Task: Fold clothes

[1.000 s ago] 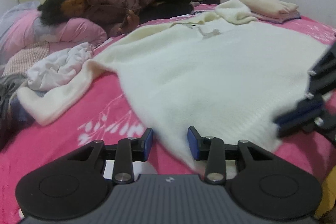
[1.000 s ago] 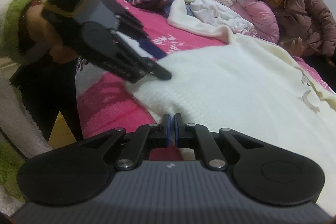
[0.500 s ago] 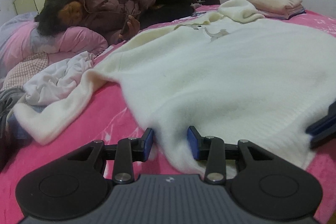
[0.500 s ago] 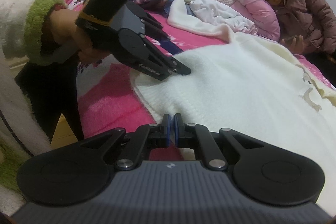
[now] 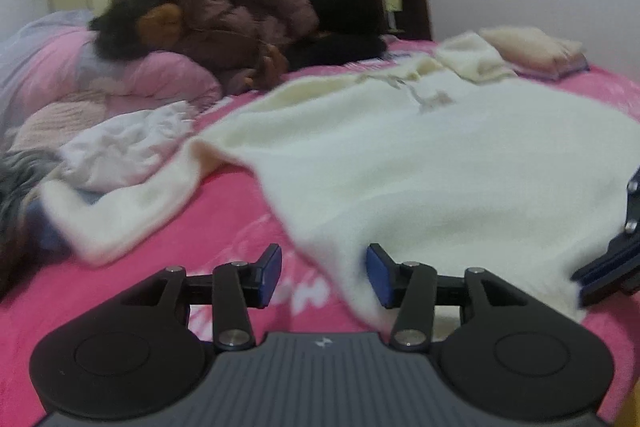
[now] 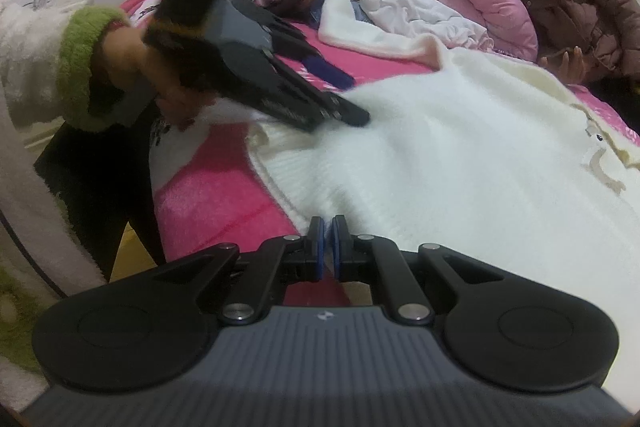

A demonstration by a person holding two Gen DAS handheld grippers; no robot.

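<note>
Sweater (image 5: 420,163) flat on pink bed (image 5: 224,227)

On the pink bed (image 5: 224,227) lies one spread cream sweater (image 5: 420,163). Beyond it from the tongs: one folded stack (image 5: 536,53), one crumpled white garment (image 5: 120,147), one pink pillow (image 5: 160,83) and one person in a brown coat (image 5: 224,3). Two tongs: left (image 5: 324,273), right (image 6: 328,247).
</note>
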